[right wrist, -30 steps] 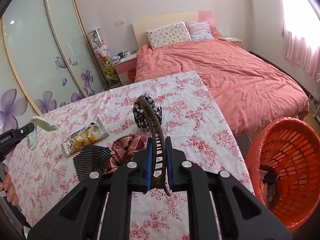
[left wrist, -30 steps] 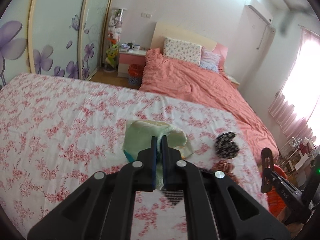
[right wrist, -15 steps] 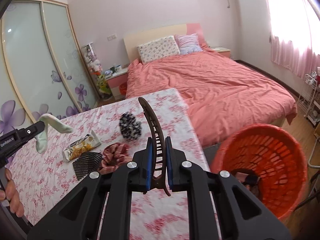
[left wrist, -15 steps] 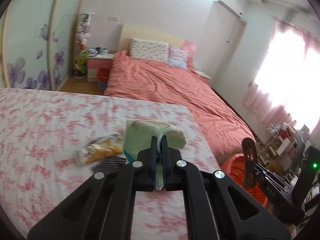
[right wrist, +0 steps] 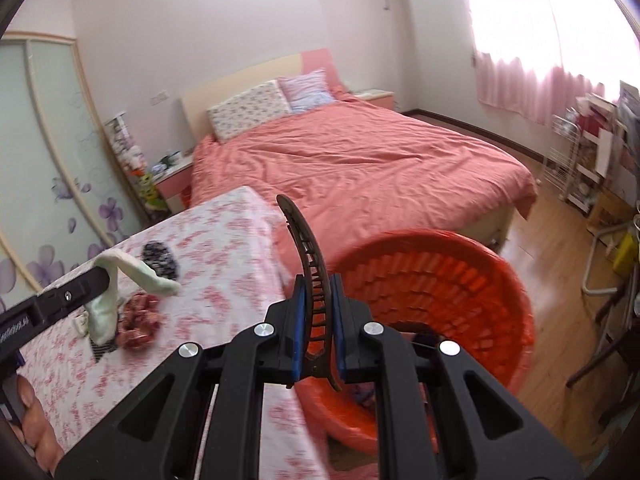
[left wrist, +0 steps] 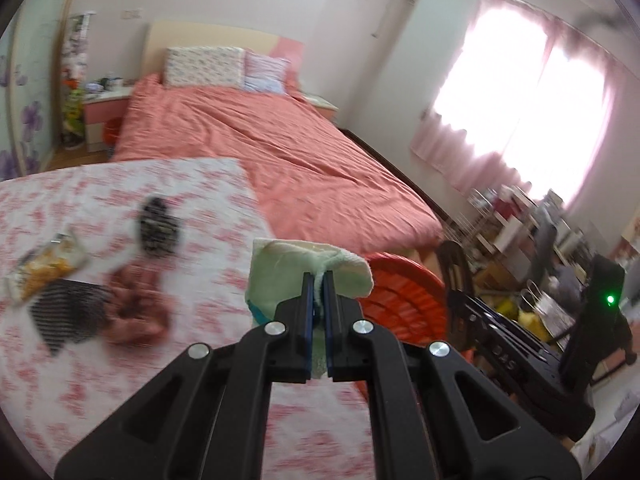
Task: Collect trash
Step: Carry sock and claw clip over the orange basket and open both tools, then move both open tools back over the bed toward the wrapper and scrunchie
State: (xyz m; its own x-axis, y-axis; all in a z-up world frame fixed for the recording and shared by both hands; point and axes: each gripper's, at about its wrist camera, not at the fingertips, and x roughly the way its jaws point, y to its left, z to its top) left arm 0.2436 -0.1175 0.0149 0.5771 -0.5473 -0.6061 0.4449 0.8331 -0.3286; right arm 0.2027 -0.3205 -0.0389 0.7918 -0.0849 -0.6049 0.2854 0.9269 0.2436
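Gripping a pale green fuzzy sock [left wrist: 280, 276] in our left tongs [left wrist: 318, 280], above the floral tabletop's [left wrist: 120, 380] edge; right tongs [right wrist: 318, 284] clamp a brown curved hair clip [right wrist: 308, 256] over the orange plastic basket [right wrist: 460, 280].

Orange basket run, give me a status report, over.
Left gripper shut on pale green sock. Right gripper shut on brown hair clip, above orange basket rim. Path clear.
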